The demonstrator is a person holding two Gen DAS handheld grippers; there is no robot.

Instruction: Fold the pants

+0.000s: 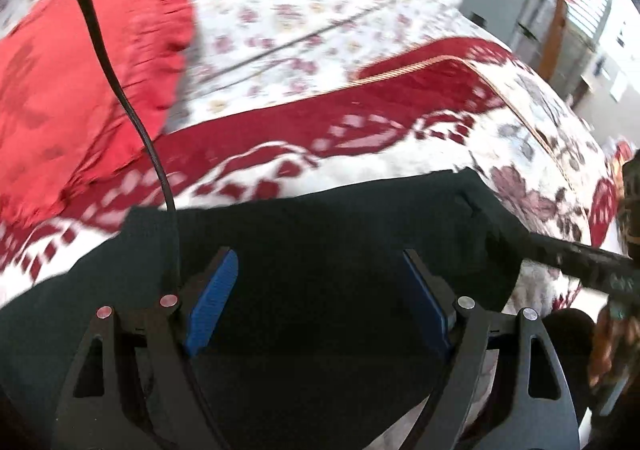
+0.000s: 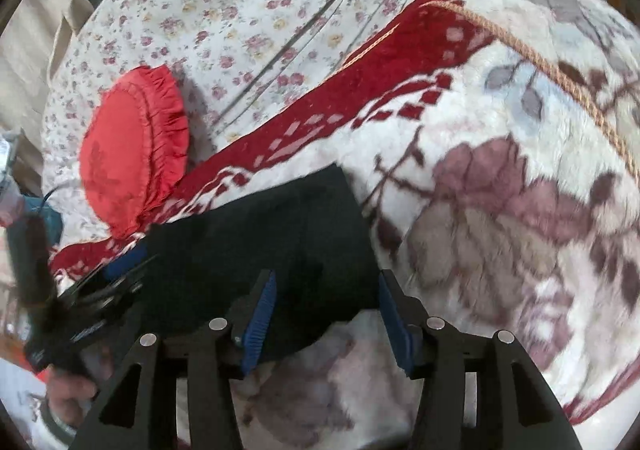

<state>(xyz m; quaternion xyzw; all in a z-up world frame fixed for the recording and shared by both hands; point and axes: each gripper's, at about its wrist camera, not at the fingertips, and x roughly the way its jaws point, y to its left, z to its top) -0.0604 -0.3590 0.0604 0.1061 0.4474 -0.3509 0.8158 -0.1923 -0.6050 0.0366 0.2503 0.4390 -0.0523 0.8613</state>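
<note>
Black pants (image 1: 320, 226) lie folded on a fuzzy red and white blanket (image 1: 400, 122) on the bed. Over them the left gripper (image 1: 320, 306) hangs wide open, holding nothing. At the pants' edge the right gripper (image 2: 326, 324) is open too, its blue pads (image 2: 260, 322) not pinching the cloth. Nearby sits a red frilly pillow (image 2: 128, 154).

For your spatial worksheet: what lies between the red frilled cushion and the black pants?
A band of the red-and-white patterned blanket separates the cushion from the pants, seen in both wrist views.
</note>
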